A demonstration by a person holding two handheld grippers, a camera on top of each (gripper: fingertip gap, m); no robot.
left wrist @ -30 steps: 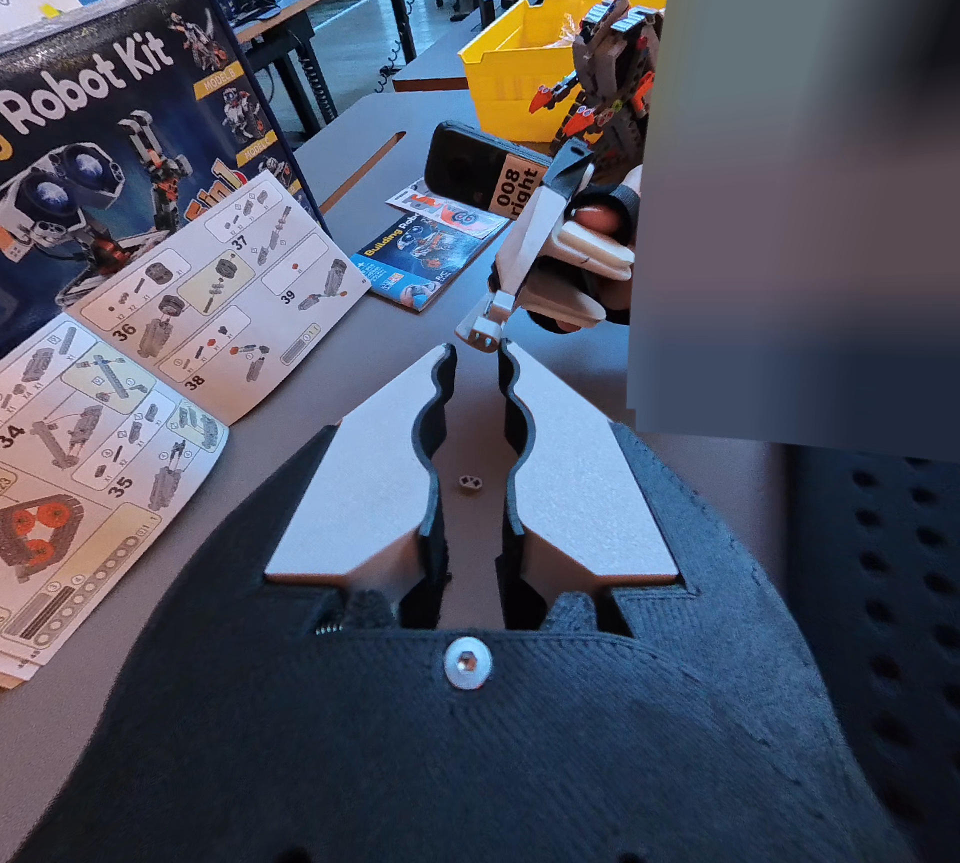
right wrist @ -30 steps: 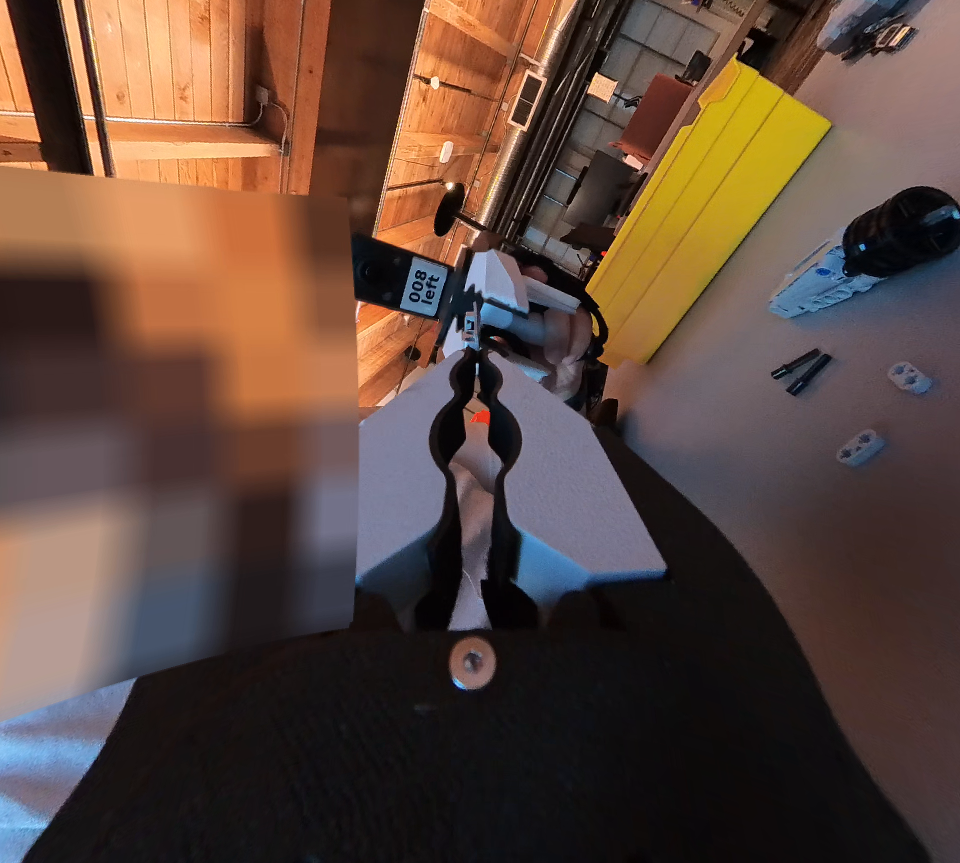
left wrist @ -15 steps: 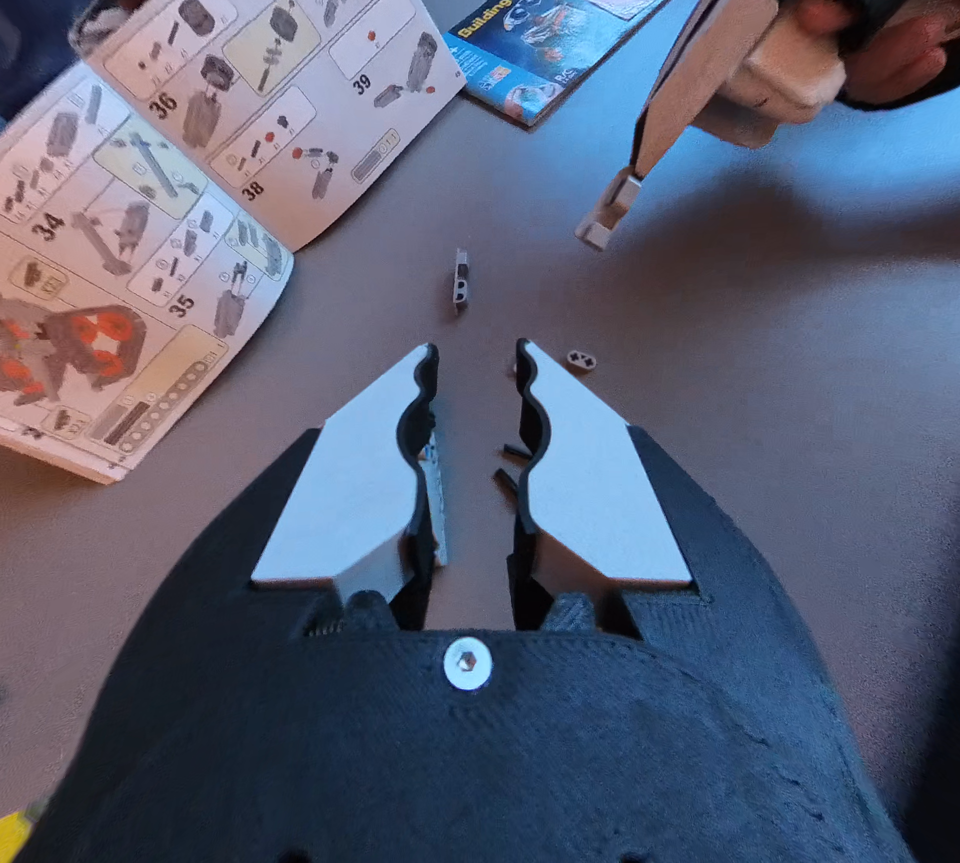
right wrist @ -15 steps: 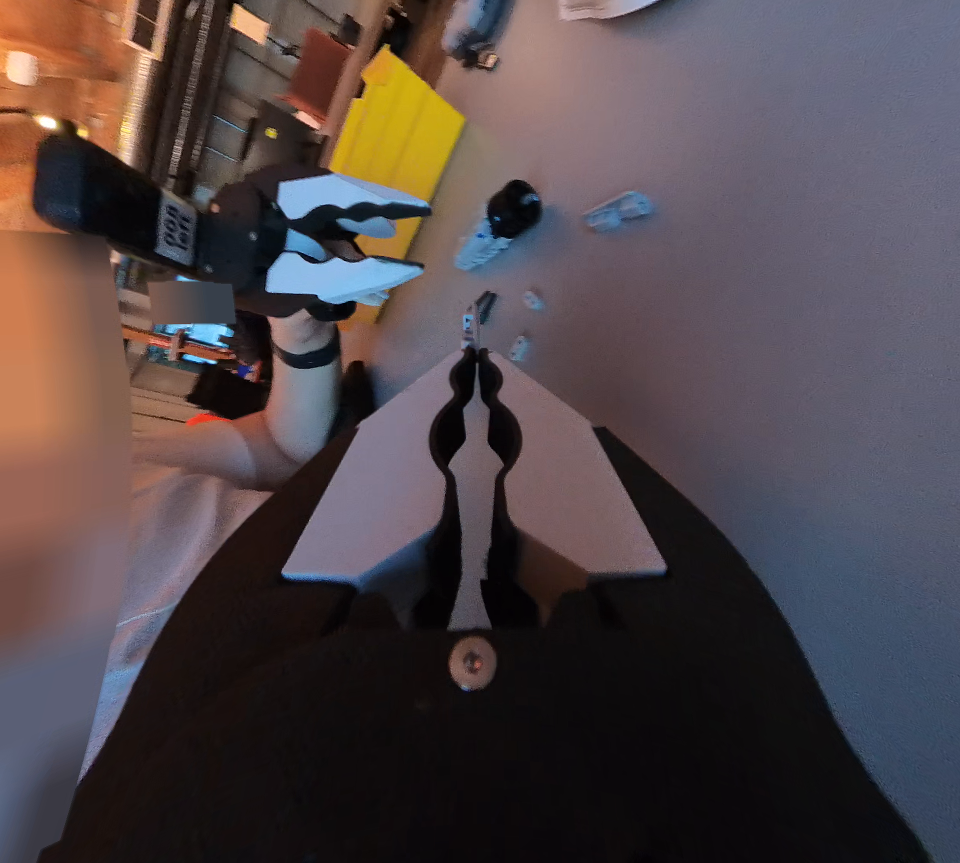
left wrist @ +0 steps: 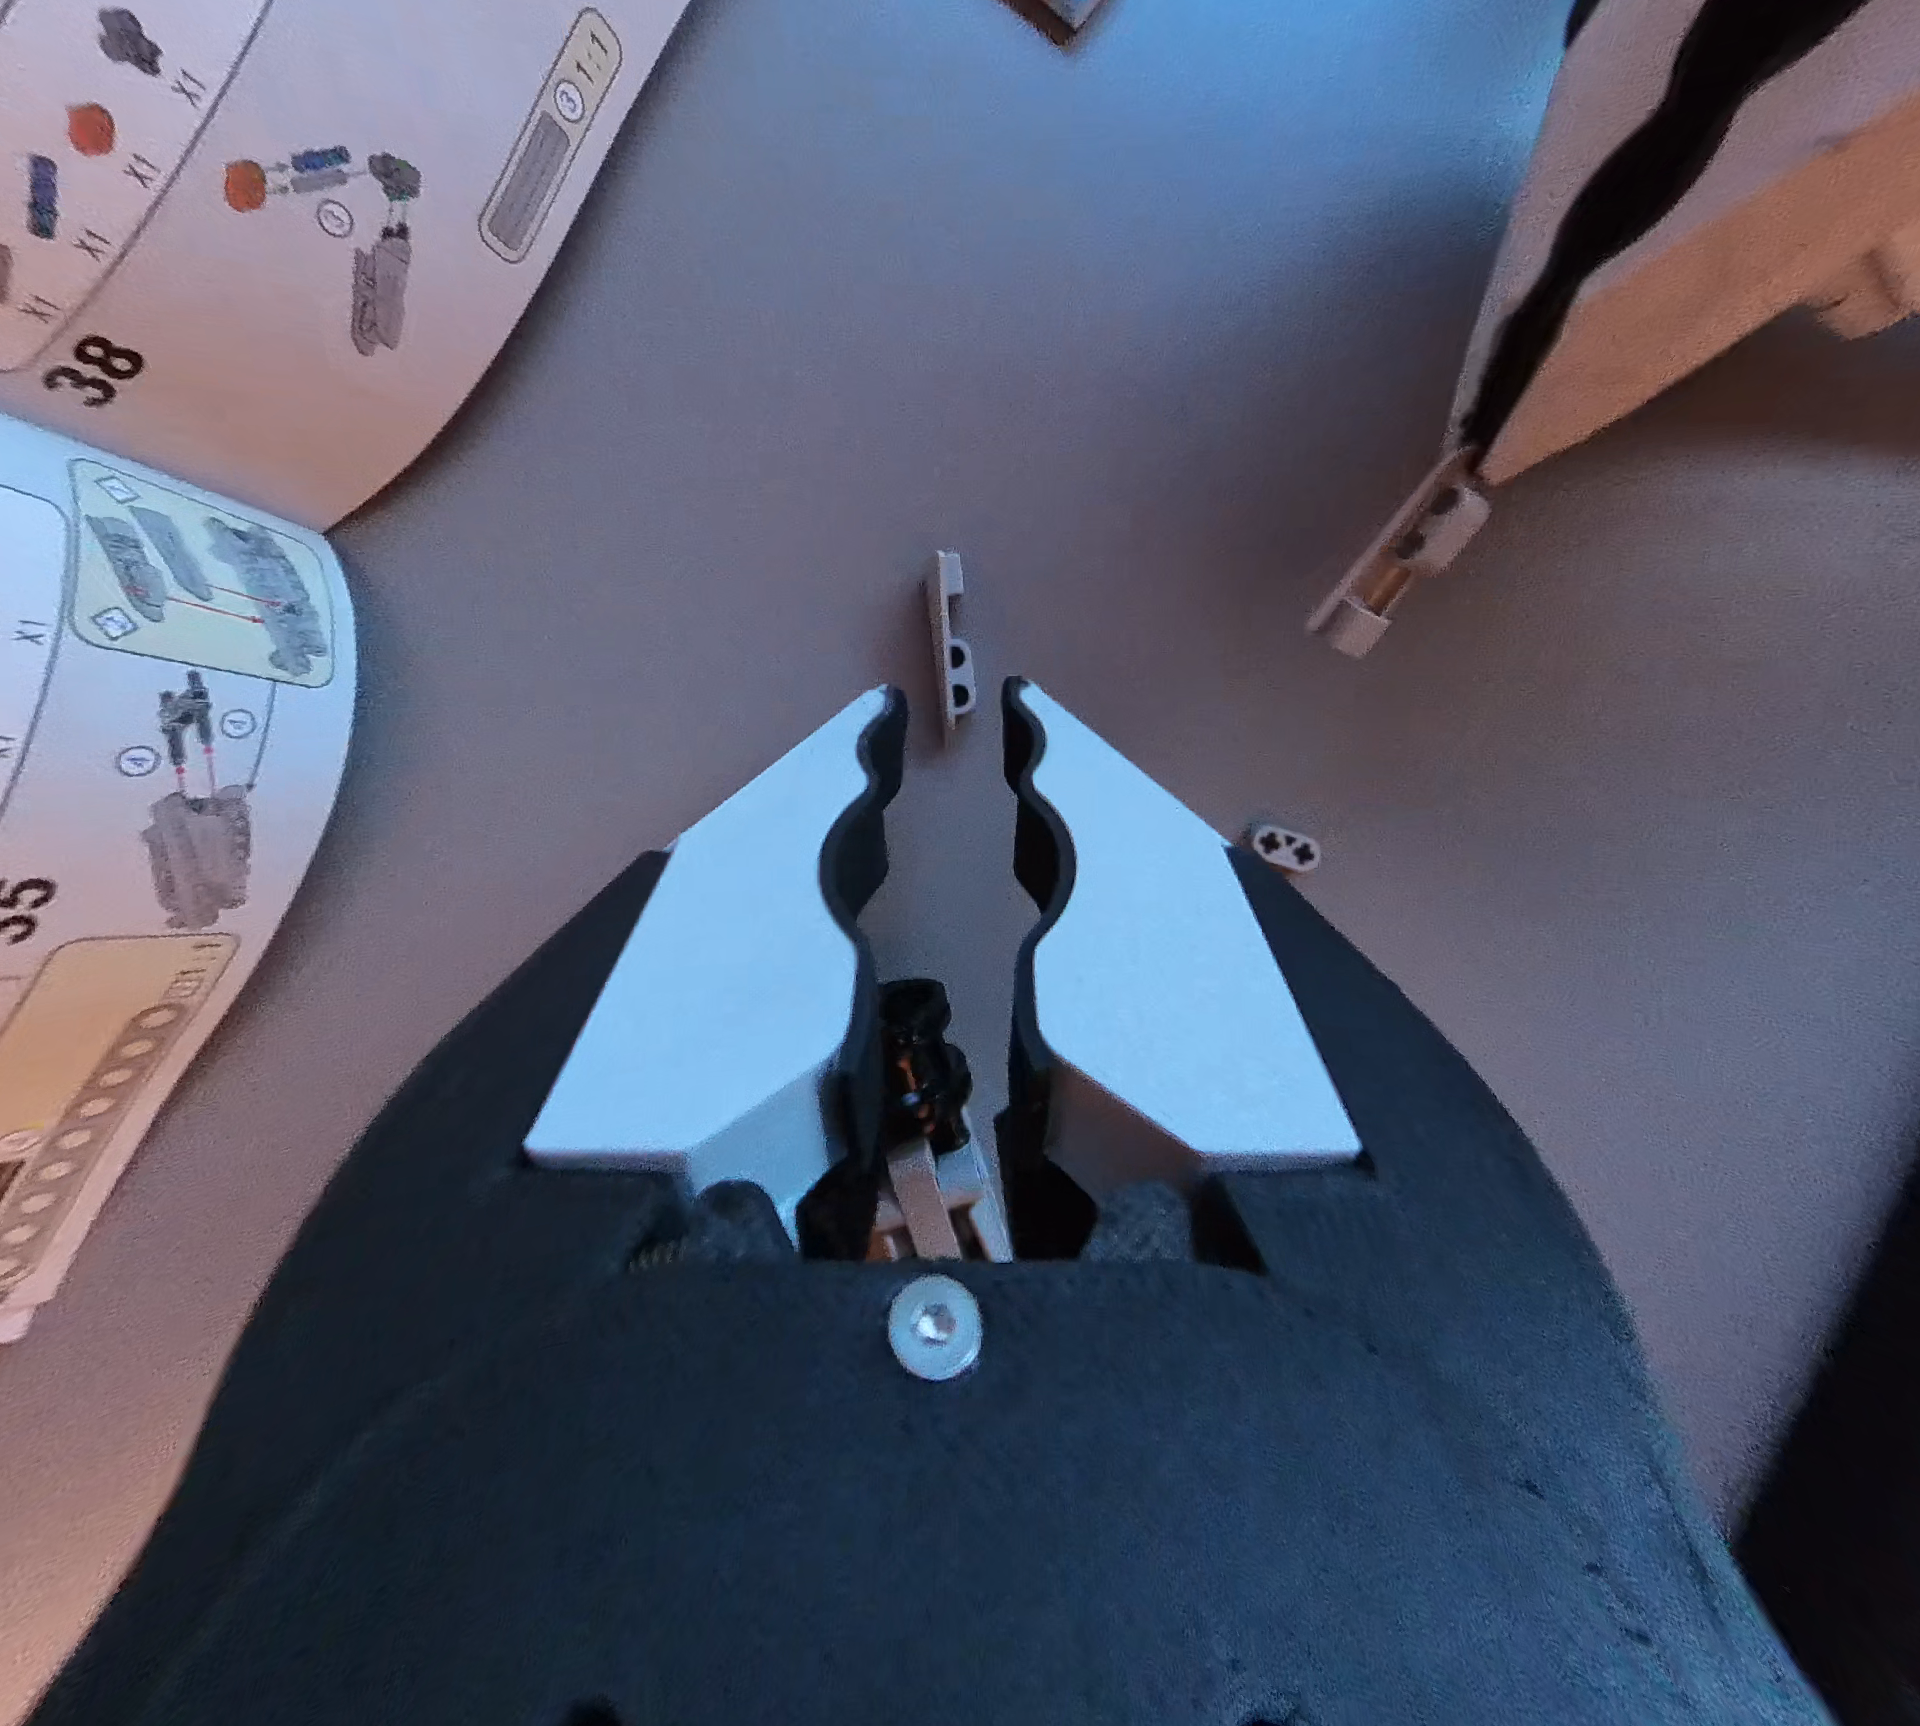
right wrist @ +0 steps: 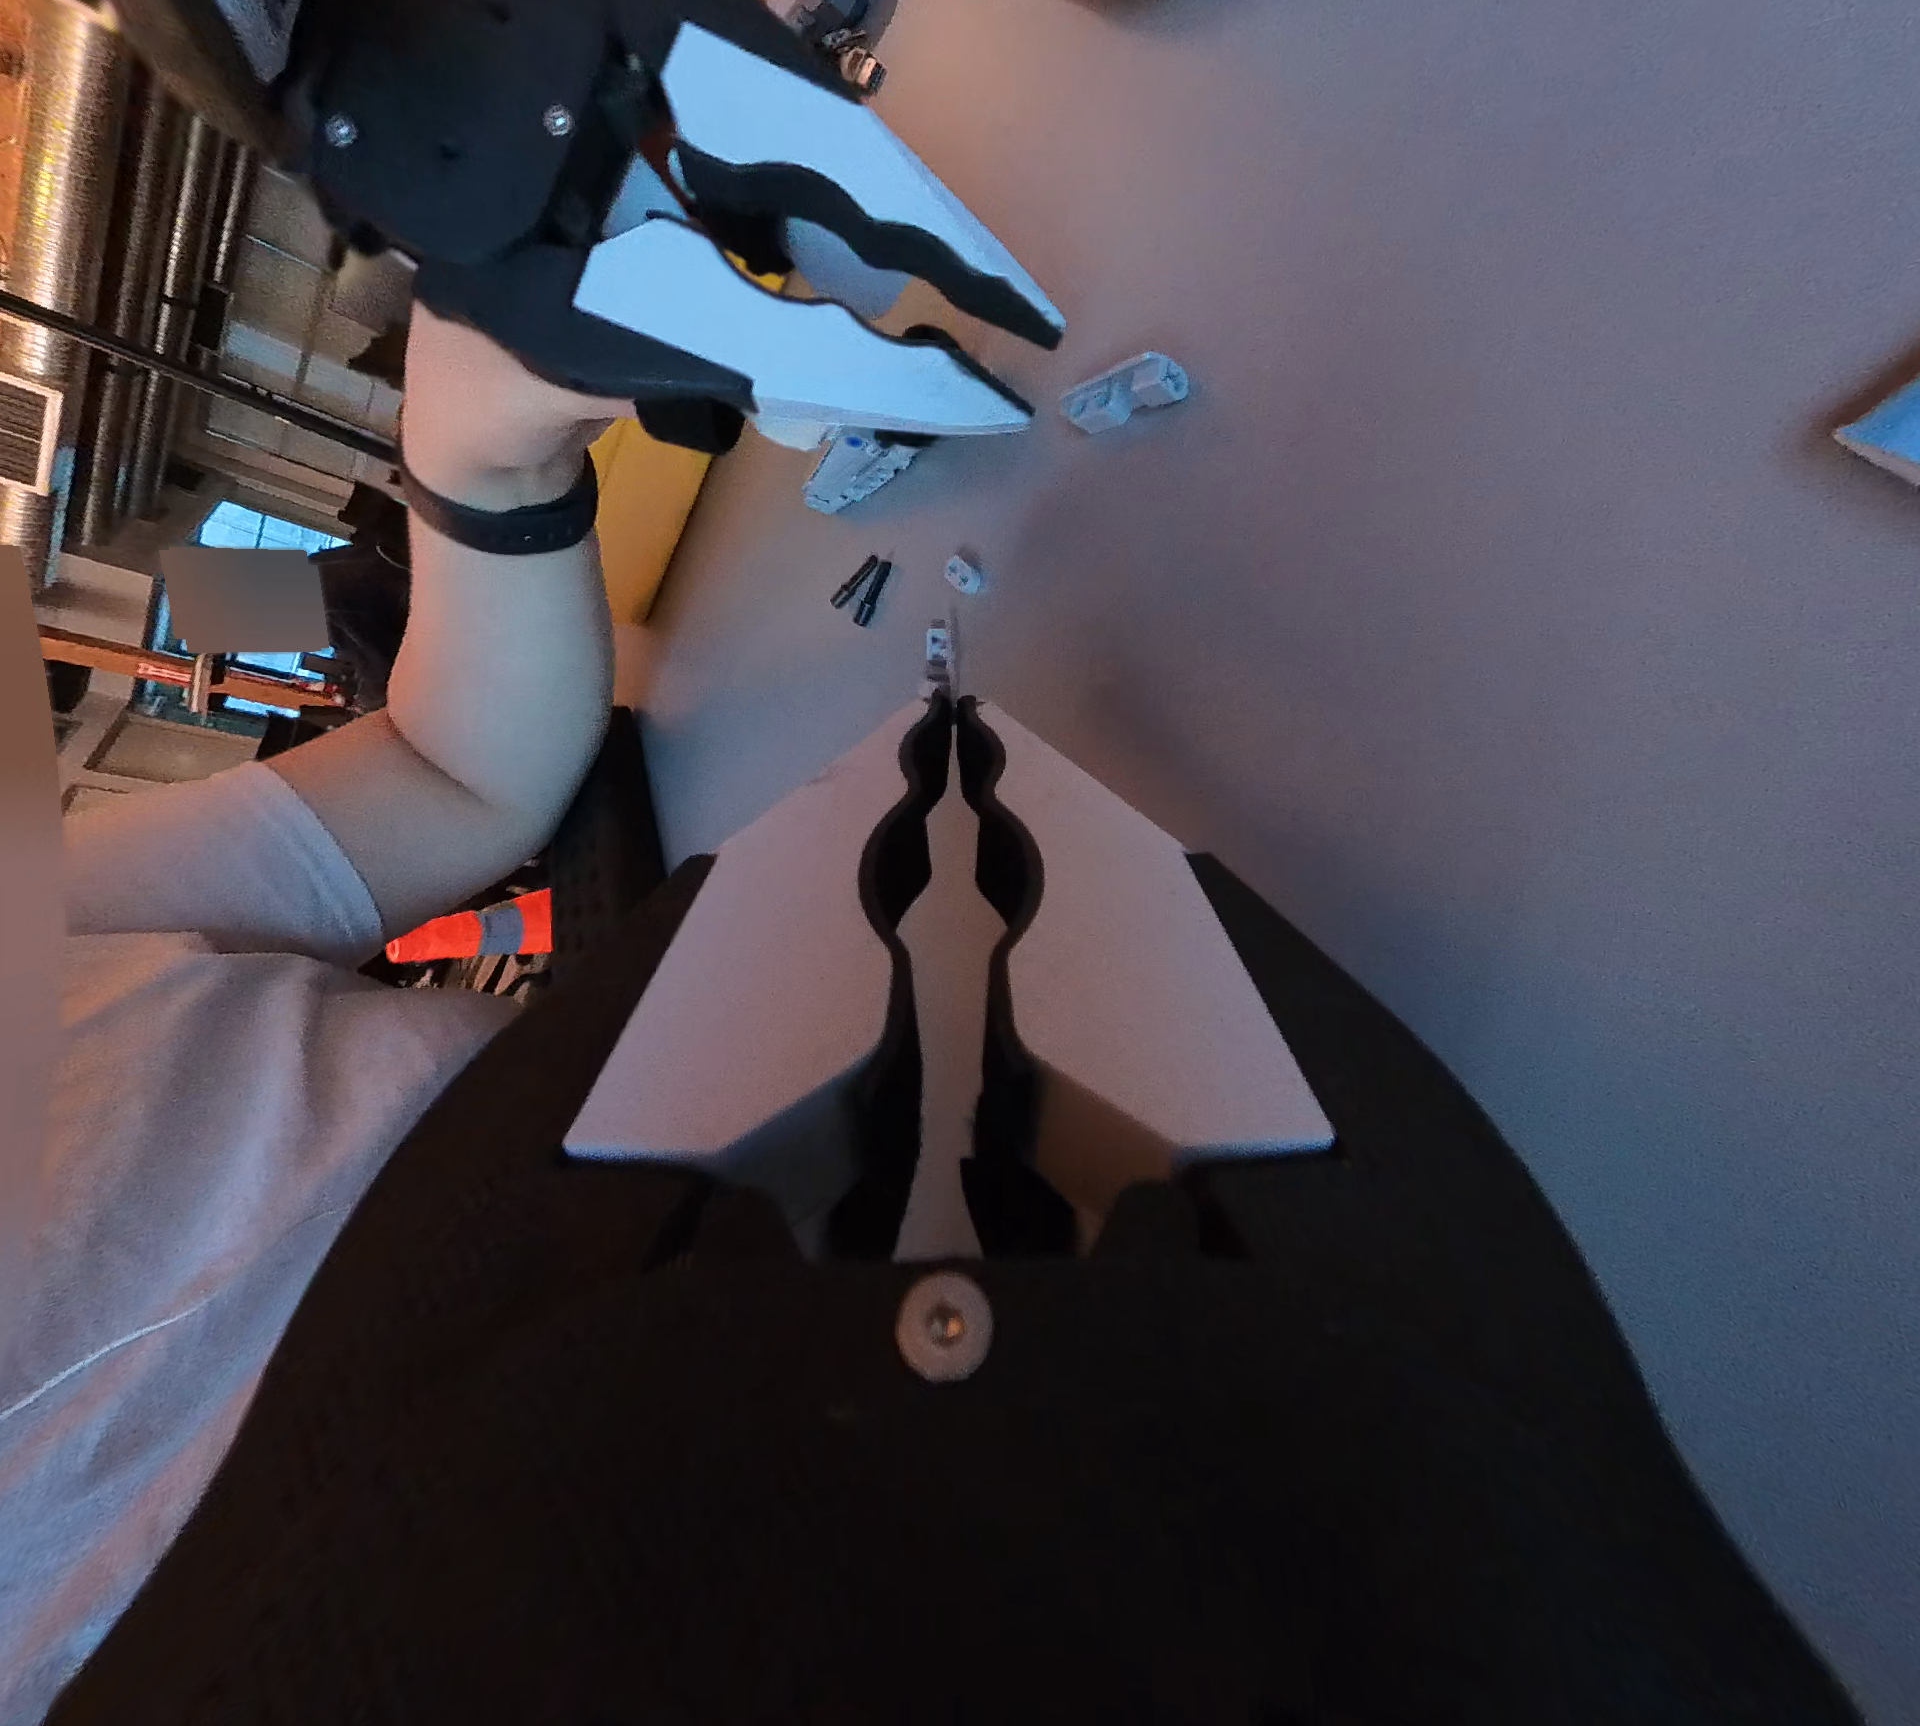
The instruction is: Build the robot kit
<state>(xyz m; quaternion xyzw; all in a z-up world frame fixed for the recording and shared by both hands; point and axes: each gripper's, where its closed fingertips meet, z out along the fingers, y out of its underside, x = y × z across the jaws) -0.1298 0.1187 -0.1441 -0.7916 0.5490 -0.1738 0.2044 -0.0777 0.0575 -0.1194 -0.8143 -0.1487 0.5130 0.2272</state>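
Left hand-held gripper over a grey beam; right one pinching a small piece.

A small grey beam [left wrist: 953, 642] lies on the counter [left wrist: 1039, 305], just ahead of the narrowly parted tips of the left hand-held gripper [left wrist: 954, 702], untouched. The right hand-held gripper [right wrist: 947, 708] is closed on a small grey connector piece [right wrist: 939, 646]. Nearby lie a tiny white connector [left wrist: 1285, 846], two black pins [right wrist: 863, 590] and an open instruction booklet [left wrist: 343, 118].

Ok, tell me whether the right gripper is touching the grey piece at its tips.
Touching. The left wrist view shows the right gripper shut on the grey piece, which sticks out from between its fingertips.
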